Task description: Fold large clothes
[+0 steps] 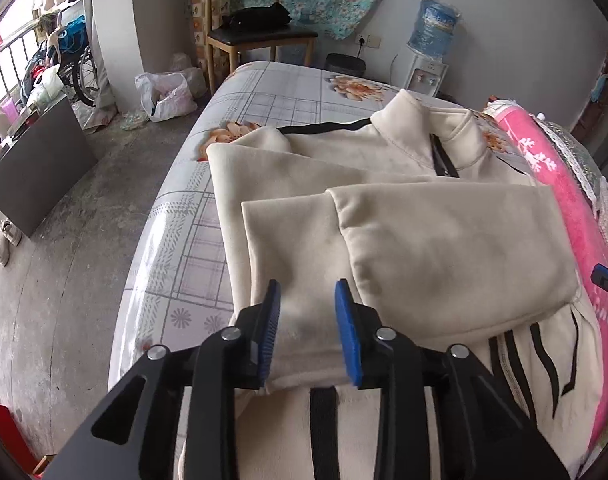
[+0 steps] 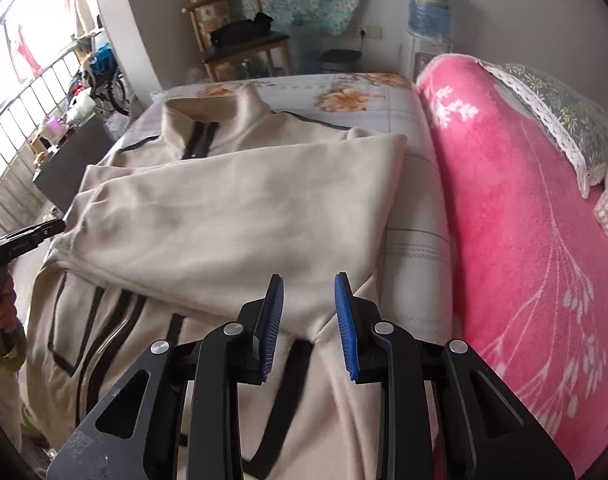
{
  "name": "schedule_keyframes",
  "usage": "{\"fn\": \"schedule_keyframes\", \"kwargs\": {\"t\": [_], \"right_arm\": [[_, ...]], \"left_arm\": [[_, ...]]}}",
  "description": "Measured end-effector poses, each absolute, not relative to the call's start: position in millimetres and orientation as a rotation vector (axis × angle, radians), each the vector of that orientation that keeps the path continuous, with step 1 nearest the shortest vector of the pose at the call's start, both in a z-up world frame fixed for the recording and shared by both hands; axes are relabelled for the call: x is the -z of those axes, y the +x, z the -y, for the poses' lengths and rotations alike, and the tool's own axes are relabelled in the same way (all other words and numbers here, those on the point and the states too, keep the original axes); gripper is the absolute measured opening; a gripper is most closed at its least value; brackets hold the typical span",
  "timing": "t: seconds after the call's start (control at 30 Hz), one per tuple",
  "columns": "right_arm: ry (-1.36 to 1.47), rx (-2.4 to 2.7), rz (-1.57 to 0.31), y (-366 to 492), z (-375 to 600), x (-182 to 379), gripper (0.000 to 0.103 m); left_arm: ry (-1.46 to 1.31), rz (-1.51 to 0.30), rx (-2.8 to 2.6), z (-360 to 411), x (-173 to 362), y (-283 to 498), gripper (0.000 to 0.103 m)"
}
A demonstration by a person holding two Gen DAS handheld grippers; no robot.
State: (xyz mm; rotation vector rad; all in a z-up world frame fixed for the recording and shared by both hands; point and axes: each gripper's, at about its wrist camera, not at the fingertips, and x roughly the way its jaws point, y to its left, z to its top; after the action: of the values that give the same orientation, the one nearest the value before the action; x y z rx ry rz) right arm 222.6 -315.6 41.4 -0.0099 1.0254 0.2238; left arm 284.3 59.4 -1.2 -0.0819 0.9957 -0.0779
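Left gripper [image 1: 308, 332] sits nearest in the left wrist view, black arms with blue pads [image 1: 273, 332], jaws parted a narrow way, nothing pinched; cream fabric shows through the gap below. Right gripper [image 2: 309, 326] looks the same in its own view: blue pads apart by a narrow gap, empty, hovering over the garment's lower right side.

Under both lies the cream jacket [image 1: 384, 168], spread front-up on the bed [image 1: 192, 240], black stripes and a zipper [image 2: 104, 344] running down the near part. Both sleeves are folded in across the chest: one sleeve [image 1: 444, 240] lies on top, its cuff end just ahead of the left gripper; the other sleeve [image 1: 296, 208] sits beneath it. Stand-up collar [image 1: 408, 116] points away from the cameras.

The bedsheet is grey plaid with orange flowers. A pink blanket [image 2: 524, 240] is bunched along the right side of the bed, just beside the jacket, with a lace-edged pillow [image 2: 556, 120] beyond it.

Farther back: a wooden chair [image 1: 260, 36] holding a black bag, a water dispenser [image 1: 428, 52] against the wall, a white plastic bag [image 1: 164, 96] on the concrete floor.
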Motion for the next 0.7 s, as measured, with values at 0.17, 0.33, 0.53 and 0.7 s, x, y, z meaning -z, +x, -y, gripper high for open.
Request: {"fn": "schedule_keyframes", "kwargs": {"t": [0.17,0.33,0.53,0.7], "right_arm": [[-0.012,-0.292,-1.053,168,299,-45,0.048],[0.004,-0.322,-1.130,117,273,-26,0.060],[-0.068,-0.301,-1.219,76,239,3,0.064],[-0.184,-0.250,-1.185,67,222,11,0.073]], "left_arm": [[-0.081,-1.020,0.142,-59,-6,226,0.060],[-0.057,-1.074,0.142,-55,6,169,0.077],[-0.008,-1.131,0.071,-59,32,125,0.081],[0.054,-1.109,0.052,-57,45,107,0.085]]}}
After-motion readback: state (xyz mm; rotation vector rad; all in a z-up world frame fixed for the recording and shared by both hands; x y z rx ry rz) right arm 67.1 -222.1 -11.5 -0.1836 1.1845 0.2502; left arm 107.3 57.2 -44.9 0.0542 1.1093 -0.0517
